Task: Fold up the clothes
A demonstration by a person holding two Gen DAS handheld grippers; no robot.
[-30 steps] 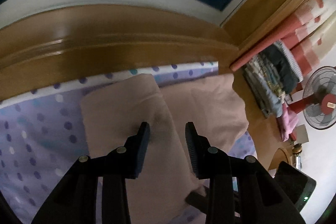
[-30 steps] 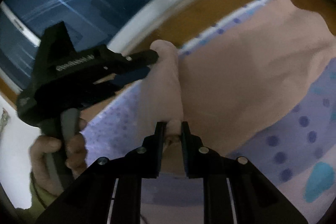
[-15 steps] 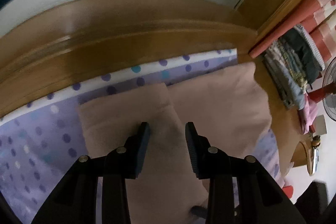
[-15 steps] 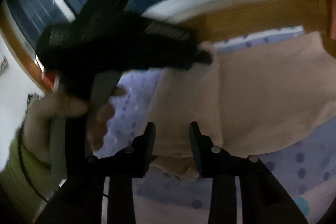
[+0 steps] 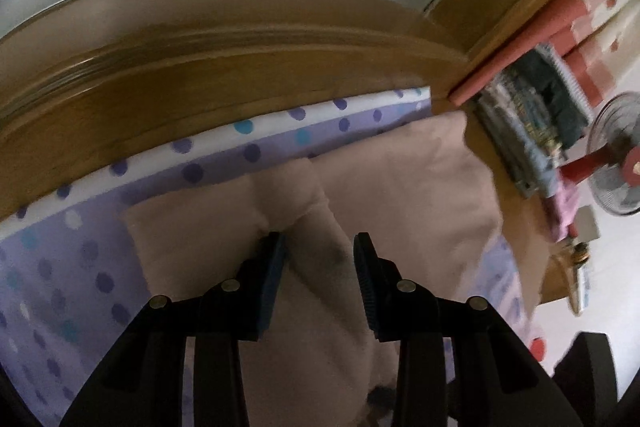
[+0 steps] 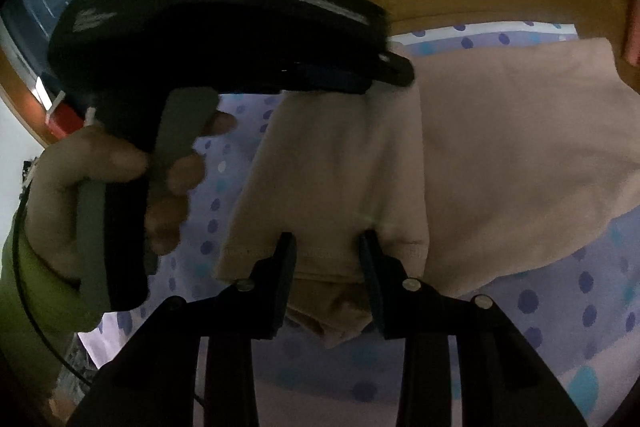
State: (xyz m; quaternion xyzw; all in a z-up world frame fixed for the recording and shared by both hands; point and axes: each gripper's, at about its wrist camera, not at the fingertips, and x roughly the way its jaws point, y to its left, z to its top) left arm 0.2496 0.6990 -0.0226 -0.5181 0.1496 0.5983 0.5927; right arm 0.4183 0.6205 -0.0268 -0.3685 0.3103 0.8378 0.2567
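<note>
A beige garment [image 5: 400, 195] lies on the bed's purple dotted sheet [image 5: 60, 267], one side folded over as a narrower strip. My left gripper [image 5: 318, 251] is open and low over the strip's far end, its left fingertip denting the cloth. In the right wrist view the garment [image 6: 500, 147] fills the middle. My right gripper [image 6: 327, 247] is open, the strip's stitched near hem lying loose between its fingers. The left gripper [image 6: 384, 77] shows from the side at the strip's far end, held by a hand [image 6: 100, 179].
A wooden bed frame [image 5: 200, 87] runs along the far side under a dark window. Right of the bed are a stack of folded clothes [image 5: 532, 115] and a red standing fan [image 5: 616, 171]. Sheet [image 6: 560, 307] lies bare on the near right.
My right gripper, shut on a bunched fold a second ago, has widened and let it go; the strip now lies flat. The left gripper has sunk closer to the cloth.
</note>
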